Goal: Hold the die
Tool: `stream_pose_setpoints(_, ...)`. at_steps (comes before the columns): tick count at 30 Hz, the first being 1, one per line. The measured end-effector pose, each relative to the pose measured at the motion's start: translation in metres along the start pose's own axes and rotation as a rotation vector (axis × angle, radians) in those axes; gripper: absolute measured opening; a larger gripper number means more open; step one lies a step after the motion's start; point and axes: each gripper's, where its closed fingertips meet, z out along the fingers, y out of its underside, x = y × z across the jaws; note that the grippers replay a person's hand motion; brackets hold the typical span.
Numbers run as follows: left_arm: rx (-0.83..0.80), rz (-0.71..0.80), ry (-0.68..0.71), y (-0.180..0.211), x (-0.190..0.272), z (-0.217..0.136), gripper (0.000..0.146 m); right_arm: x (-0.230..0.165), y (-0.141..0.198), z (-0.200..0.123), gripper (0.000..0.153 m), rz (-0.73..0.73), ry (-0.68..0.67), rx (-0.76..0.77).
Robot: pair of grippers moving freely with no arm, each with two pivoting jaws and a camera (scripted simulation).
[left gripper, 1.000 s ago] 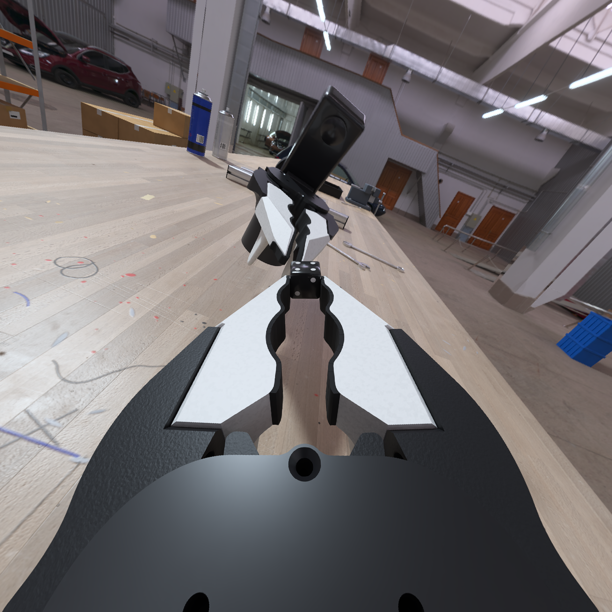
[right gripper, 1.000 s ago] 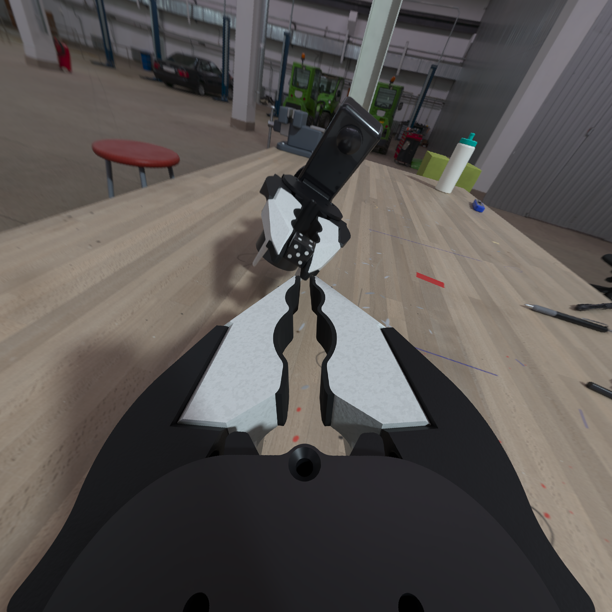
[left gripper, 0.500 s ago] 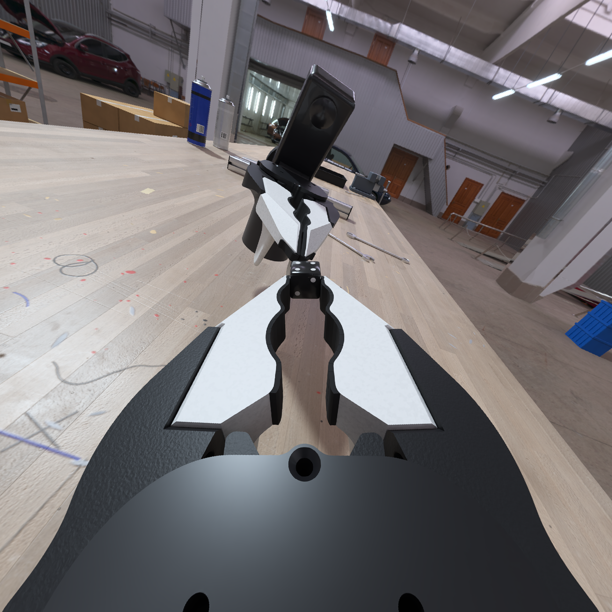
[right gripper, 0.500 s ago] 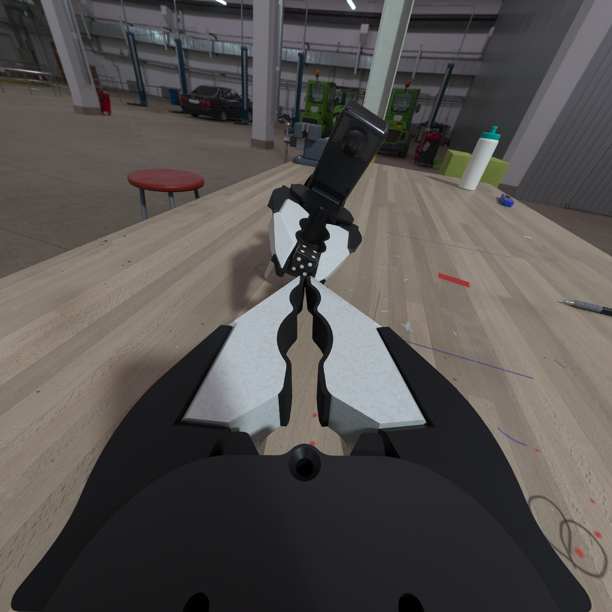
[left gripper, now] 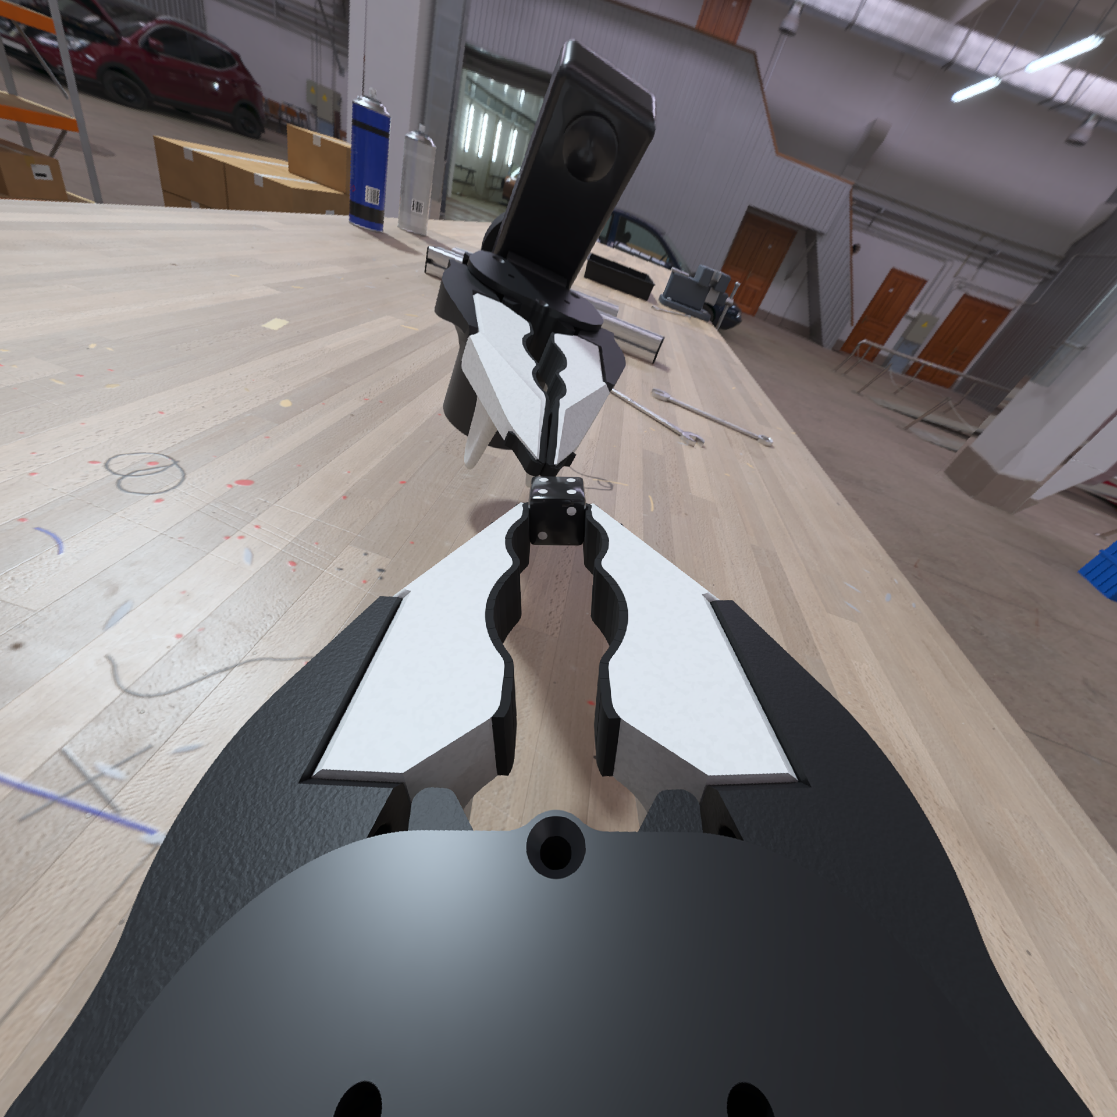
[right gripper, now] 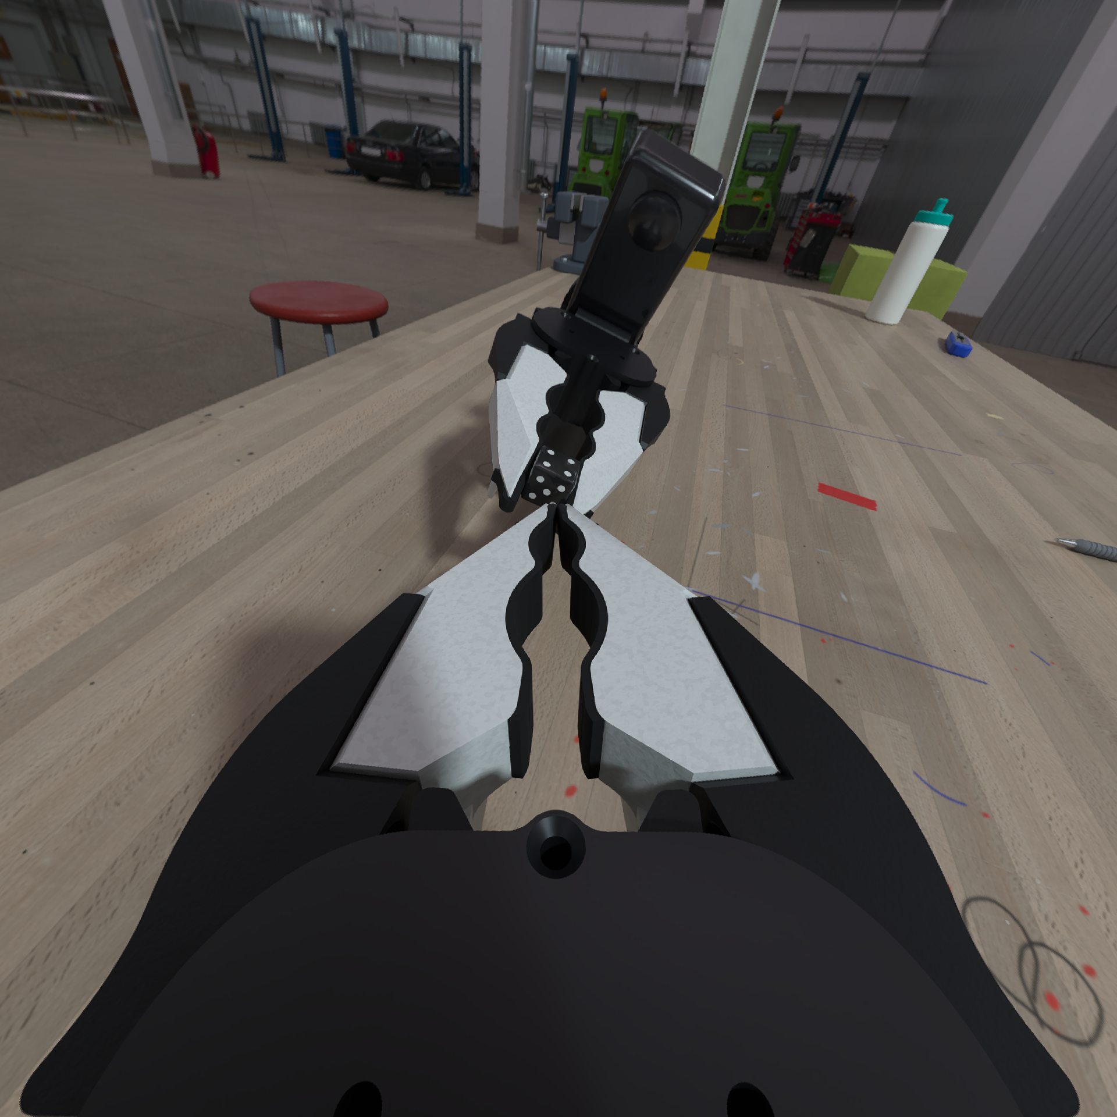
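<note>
A small black die with white pips point(left gripper: 556, 511) sits between the tips of my left gripper point(left gripper: 556, 518), which is shut on it above the wooden table point(left gripper: 211, 375). My right gripper point(right gripper: 555, 514) is shut and empty, its tips pressed together right at the die point(right gripper: 551, 480). In the left wrist view the right gripper point(left gripper: 547, 462) hangs tilted just beyond the die, tips almost on its top. In the right wrist view the left gripper point(right gripper: 553, 483) faces me with the die in its tips.
A blue spray can point(left gripper: 369, 163) and a grey one point(left gripper: 417, 179) stand at the table's far end, with metal bars and wrenches point(left gripper: 710, 416). A white bottle point(right gripper: 906, 266), a pen point(right gripper: 1088, 549), red tape point(right gripper: 846, 495) and a red stool point(right gripper: 318, 302) beside the table.
The right gripper has closed its jaws fully and drawn in to the die. The left gripper has kept its hold on the die and tilted slightly.
</note>
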Motion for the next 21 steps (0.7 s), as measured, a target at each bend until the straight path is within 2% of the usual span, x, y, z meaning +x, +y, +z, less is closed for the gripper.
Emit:
stream_pose_setpoints(5, -0.035, 0.035, -0.035, 0.004, -0.003, 0.000, 0.016, 0.001, 0.004, -0.001, 0.000, -0.008, -0.009, -0.033)
stream_pose_setpoints(9, -0.077, 0.120, -0.094, 0.007, -0.007, 0.001, 0.016, 0.002, 0.009, -0.002, 0.000, -0.019, -0.011, -0.064)
stream_pose_setpoints(11, -0.086, 0.210, -0.141, 0.007, -0.010, 0.001, 0.016, 0.003, 0.010, -0.002, 0.000, -0.002, -0.012, -0.062)
stream_pose_setpoints(15, -0.104, 0.517, -0.286, 0.008, -0.015, 0.001, 0.016, 0.003, 0.010, -0.002, 0.000, 0.040, -0.022, -0.055)
stream_pose_setpoints(18, -0.105, 0.582, -0.317, 0.007, -0.015, 0.001, 0.016, 0.003, 0.010, -0.002, 0.000, 0.018, -0.013, -0.059)
stream_pose_setpoints(21, -0.099, 0.584, -0.323, 0.007, -0.016, 0.001, 0.016, 0.004, 0.010, -0.002, 0.000, 0.011, -0.006, -0.062)
